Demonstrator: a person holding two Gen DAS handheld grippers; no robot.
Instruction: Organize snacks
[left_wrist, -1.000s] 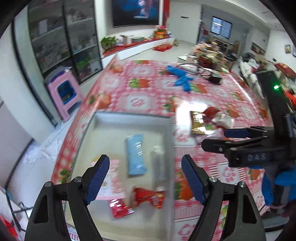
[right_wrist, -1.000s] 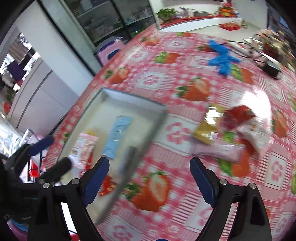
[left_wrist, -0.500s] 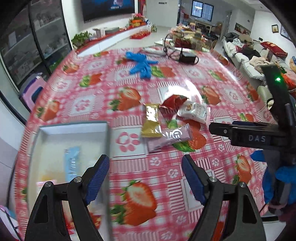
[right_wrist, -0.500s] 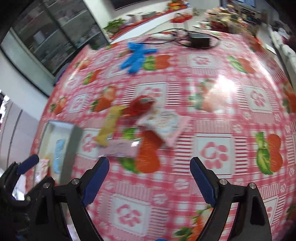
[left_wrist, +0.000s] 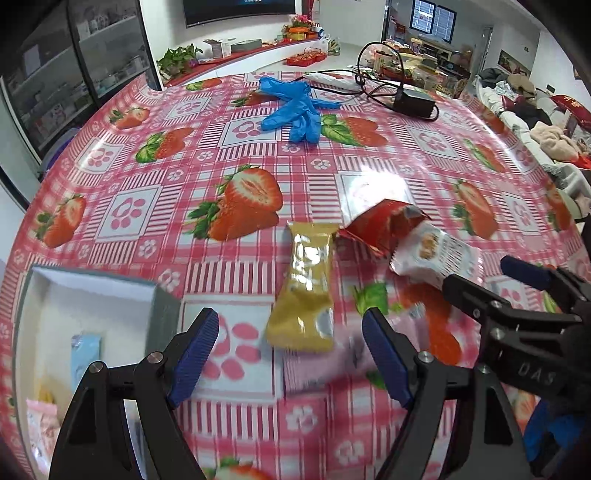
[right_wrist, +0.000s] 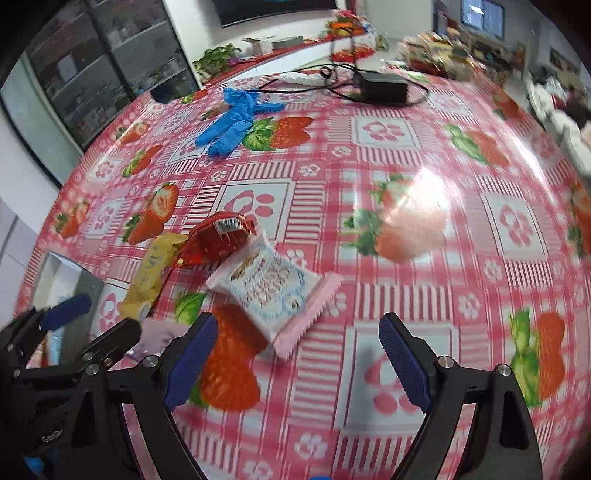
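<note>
From the left wrist we see our left gripper (left_wrist: 288, 354) spread wide over the tablecloth (left_wrist: 369, 155), nothing between its pads. The yellow packet (left_wrist: 304, 291) serves as our landmark: it lies just ahead of the gap. Touching its near right corner is a blurred pink packet (left_wrist: 328, 360). At its far right corner sits a red packet (left_wrist: 380, 229), and right of that a white packet (left_wrist: 436, 254). Left of the yellow packet is the tray (left_wrist: 164, 306), holding a light blue packet (left_wrist: 85, 354) and a pink-and-white one (left_wrist: 42, 428). Far beyond lie blue gloves (left_wrist: 295, 107) and a black adapter (left_wrist: 413, 103). Our right gripper (left_wrist: 491, 273) reaches in from the right, over the white packet's near edge.

From the right wrist, our right gripper (right_wrist: 295, 354) is likewise spread and empty. The yellow packet (right_wrist: 151, 273) lies ahead to the left; the red packet (right_wrist: 218, 240) touches its far right end, and the white packet (right_wrist: 269, 284), right of the yellow one, has its near corner just ahead of the gap. The left gripper (right_wrist: 92, 314) hangs just near of the yellow packet, jaws apart, the tray (right_wrist: 86, 284) beside it.
</note>
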